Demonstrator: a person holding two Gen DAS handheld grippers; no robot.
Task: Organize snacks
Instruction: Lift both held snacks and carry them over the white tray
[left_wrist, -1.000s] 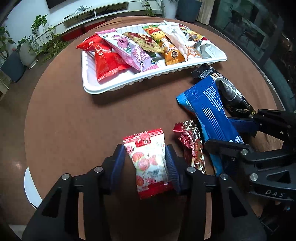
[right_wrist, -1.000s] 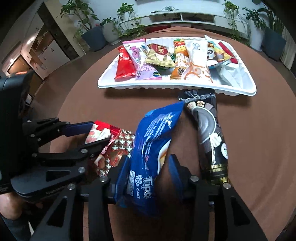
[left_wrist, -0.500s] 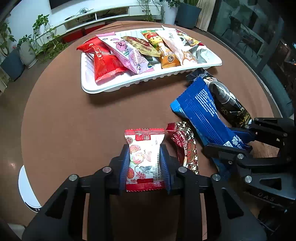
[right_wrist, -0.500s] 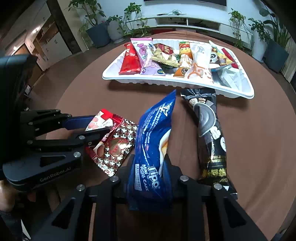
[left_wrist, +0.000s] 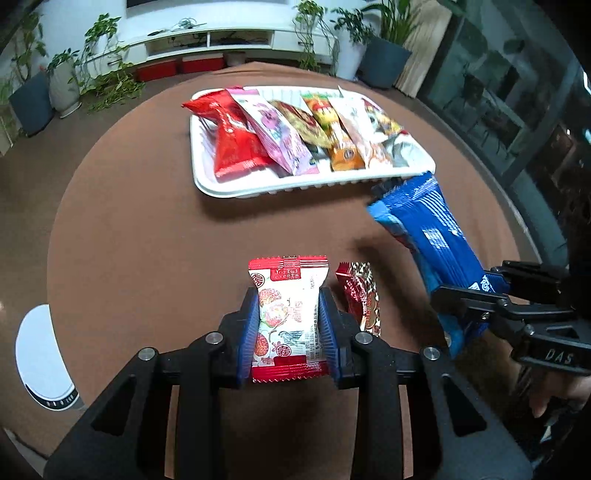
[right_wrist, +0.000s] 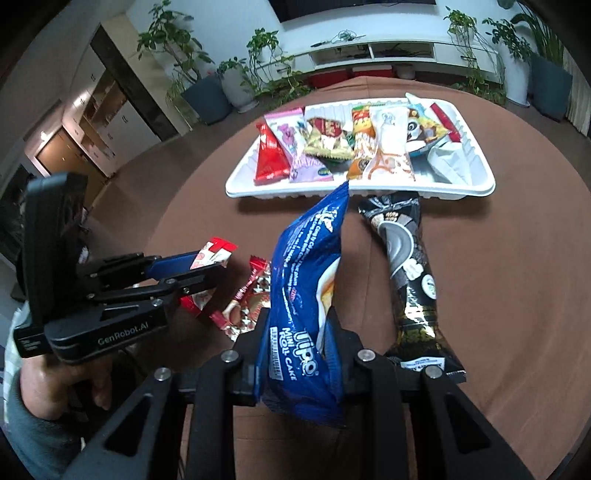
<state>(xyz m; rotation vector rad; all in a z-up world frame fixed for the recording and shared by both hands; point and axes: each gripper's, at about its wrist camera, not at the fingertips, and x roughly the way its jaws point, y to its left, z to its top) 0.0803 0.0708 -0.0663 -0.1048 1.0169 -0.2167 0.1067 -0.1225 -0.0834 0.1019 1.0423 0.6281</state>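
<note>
My left gripper (left_wrist: 289, 317) is shut on a red-and-white snack packet (left_wrist: 288, 314), lifted just off the round brown table (left_wrist: 147, 229). My right gripper (right_wrist: 297, 332) is shut on a blue roll-cake packet (right_wrist: 306, 295), which tilts up toward the white tray (right_wrist: 476, 188). In the left wrist view the same blue packet (left_wrist: 428, 236) hangs at the right in the right gripper (left_wrist: 476, 295). The tray (left_wrist: 207, 184) holds several packets in a row. A red-and-gold packet (left_wrist: 360, 299) and a long black packet (right_wrist: 406, 266) lie on the table.
A white round object (left_wrist: 40, 354) sits beyond the table's left edge. Potted plants (right_wrist: 207, 88) and a low white shelf unit (right_wrist: 388, 51) stand behind the table. A person's hand (right_wrist: 74, 384) grips the left tool's handle.
Both grippers have closed on their packets and lifted them off the table. The blue packet's far end has swung up toward the tray.
</note>
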